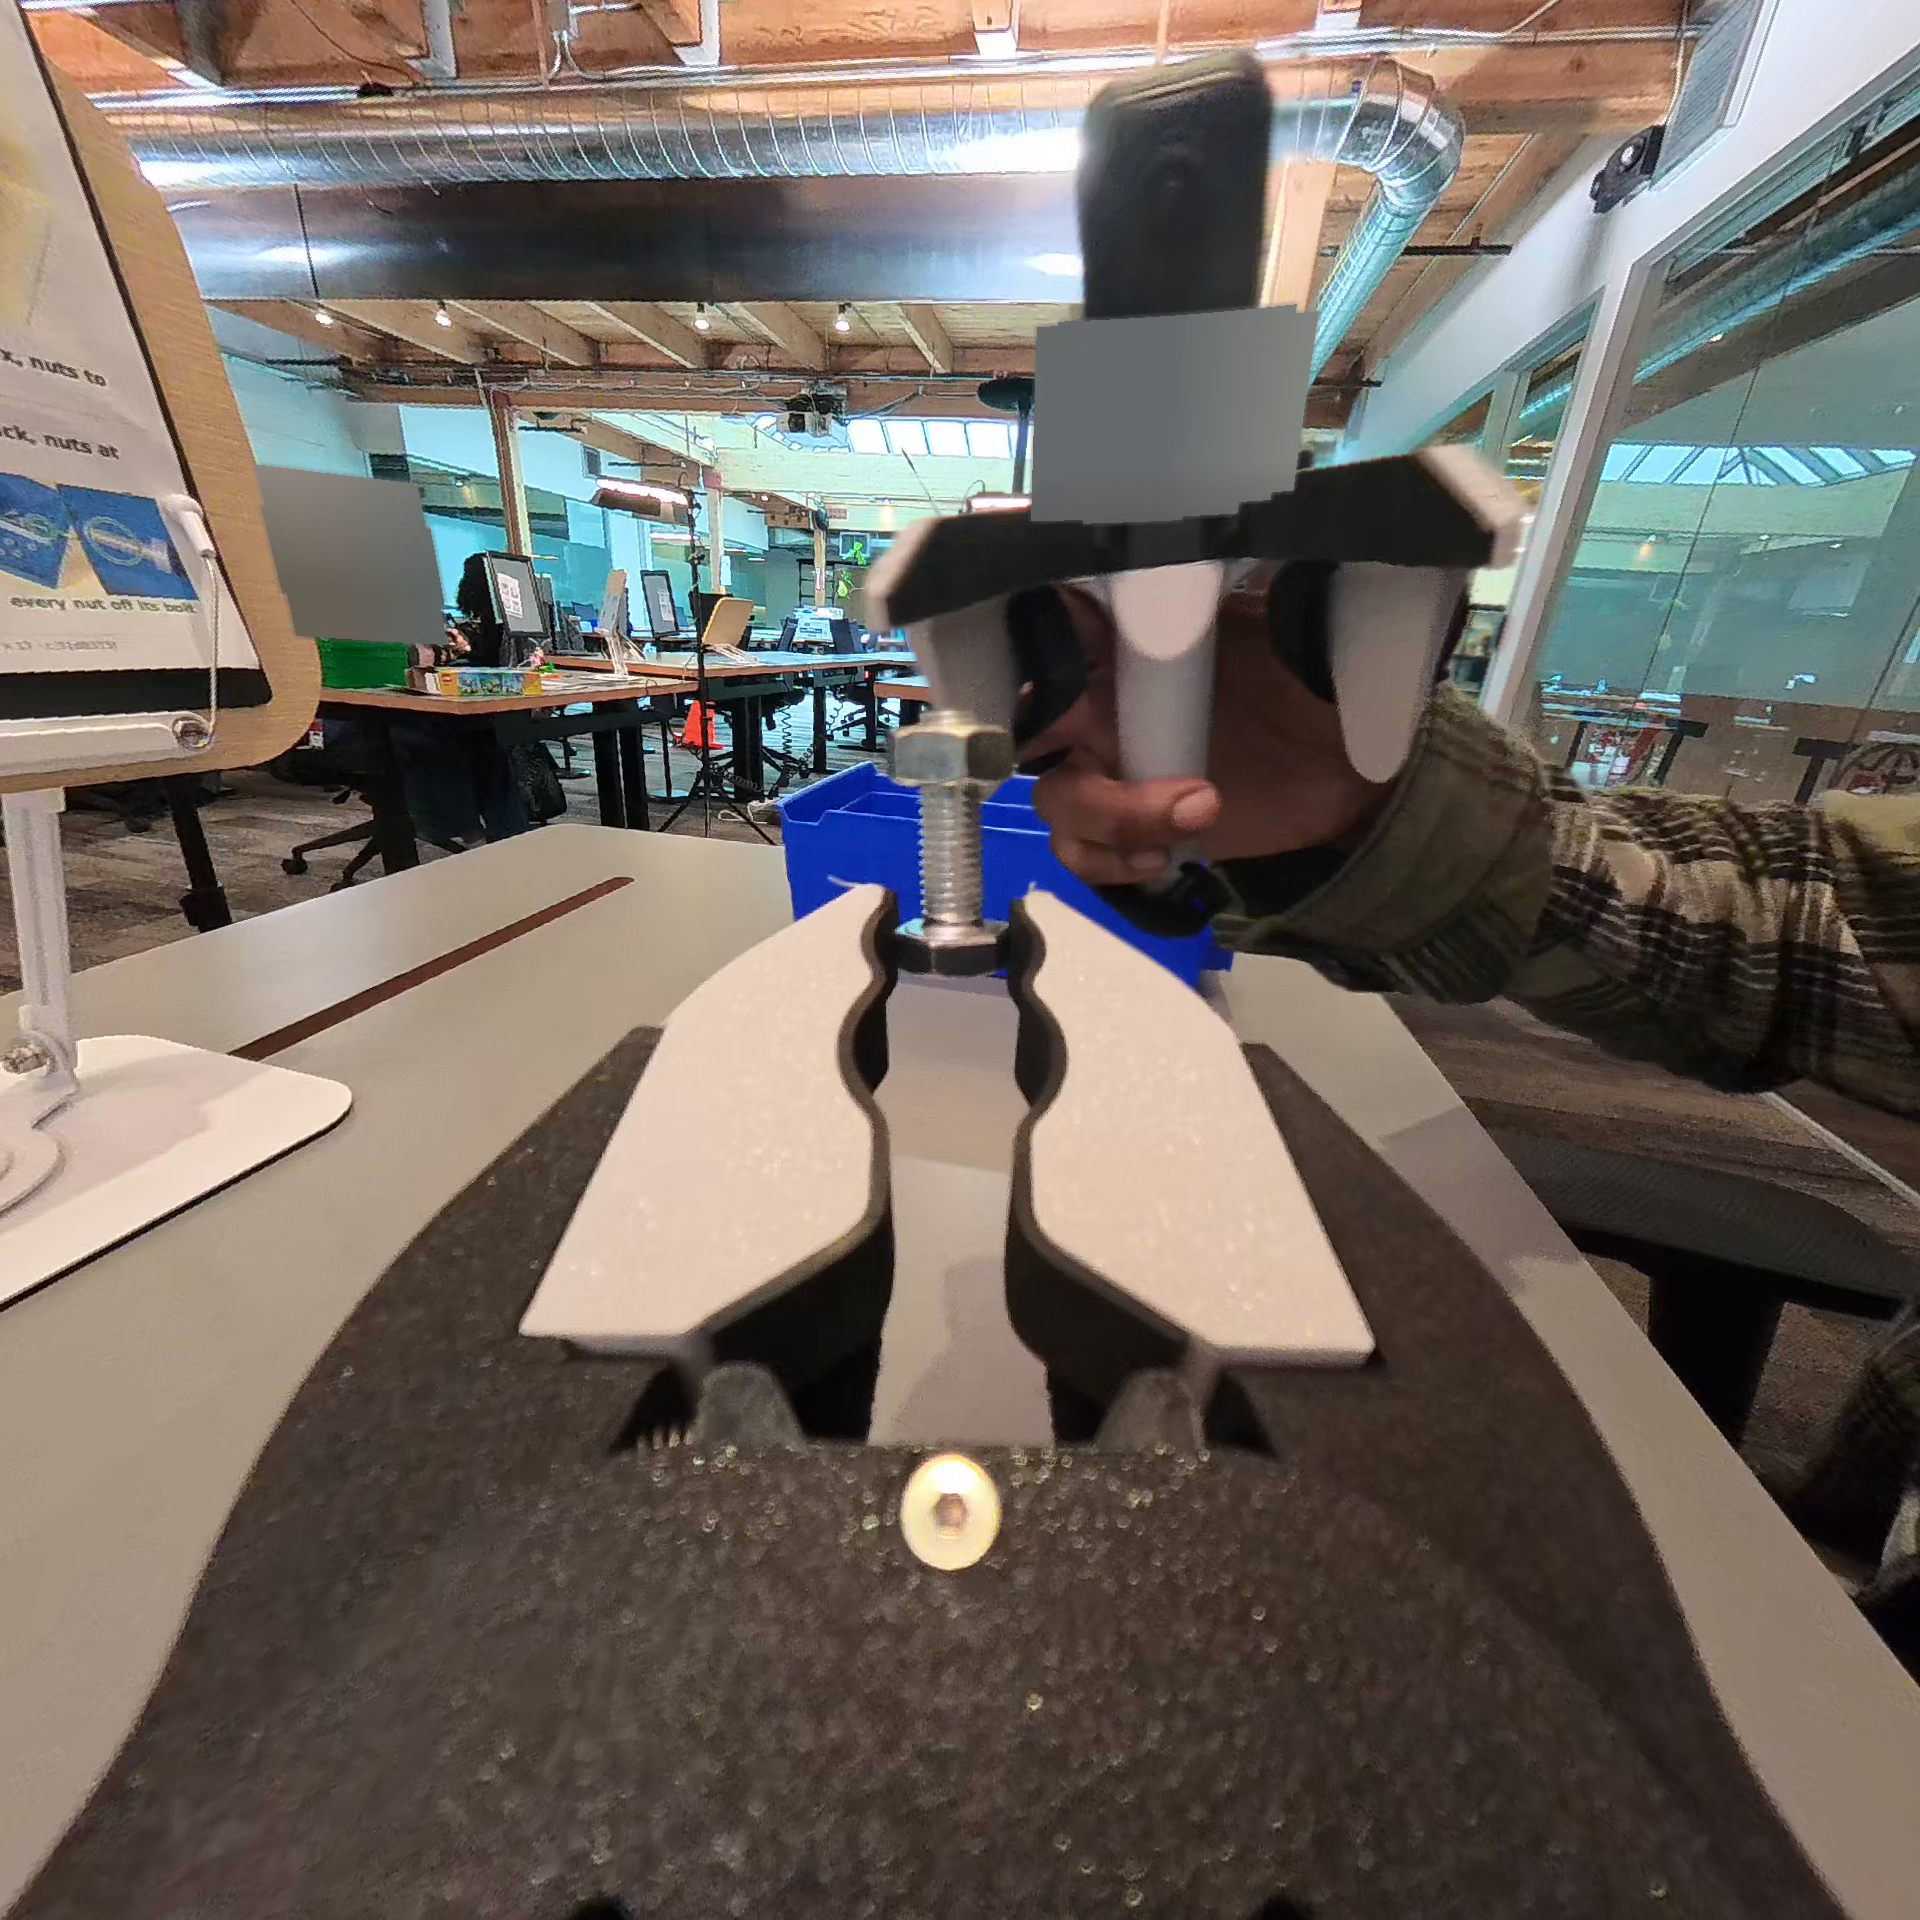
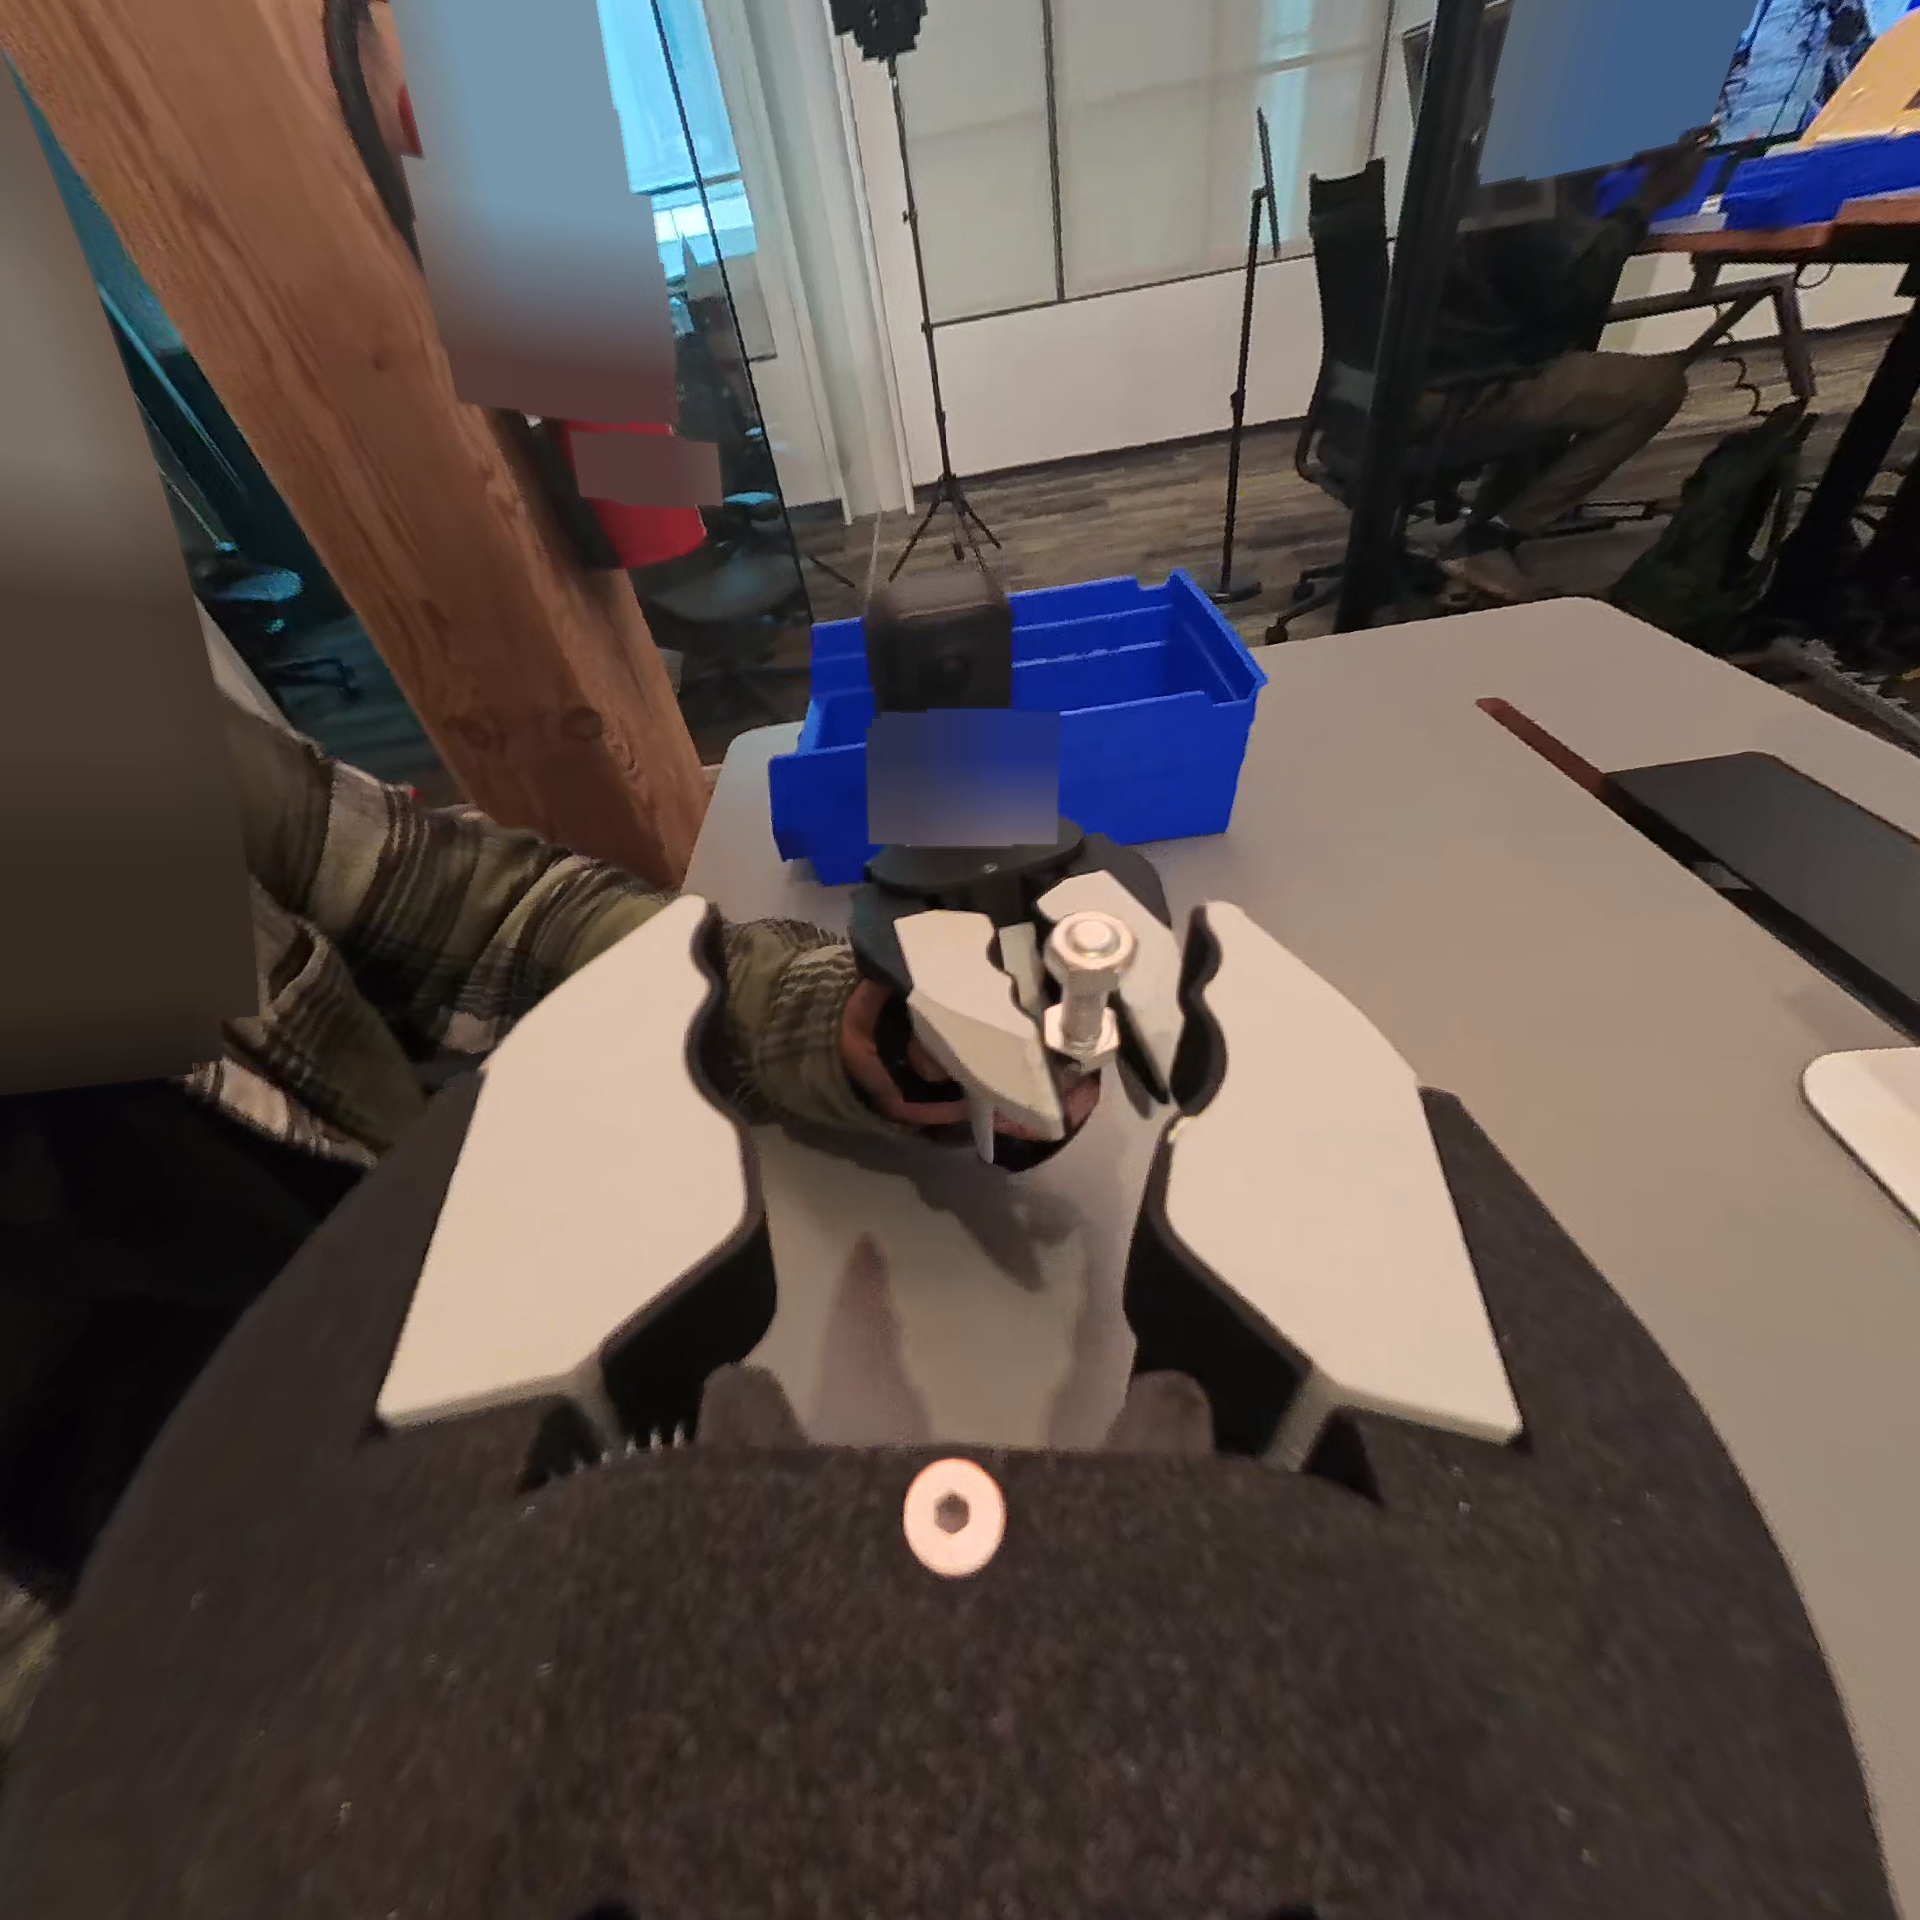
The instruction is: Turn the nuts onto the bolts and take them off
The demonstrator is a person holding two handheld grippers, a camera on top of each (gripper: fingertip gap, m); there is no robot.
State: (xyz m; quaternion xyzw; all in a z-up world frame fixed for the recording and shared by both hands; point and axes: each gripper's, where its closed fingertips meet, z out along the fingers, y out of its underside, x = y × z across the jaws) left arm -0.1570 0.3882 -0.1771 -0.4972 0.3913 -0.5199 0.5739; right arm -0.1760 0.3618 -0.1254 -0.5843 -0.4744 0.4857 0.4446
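Note:
My left gripper [image 1: 945, 935] is shut on a steel hex nut [image 1: 945, 951] and holds it just above the grey table [image 1: 468, 1039]. A bolt [image 1: 951, 852] is threaded through the nut and stands upright, with its hex head [image 1: 951, 753] on top. My right gripper [image 2: 956, 966] is open wide and empty, pointing at the bolt [image 2: 1086, 997] from the opposite side, a little short of it. The bolt lines up nearer the right finger [image 2: 1299, 1122]. In the left wrist view, one right-gripper finger [image 1: 961, 665] hangs just above and behind the bolt head.
An open blue bin [image 2: 1143, 727] stands on the table behind the bolt. A white stand [image 1: 156, 1122] with an instruction sheet is at the left. A flat black slab [image 2: 1787, 831] lies on the table. A wooden post [image 2: 312, 364] rises beyond the table edge. Tip to tip, the grippers are about 6 centimetres apart.

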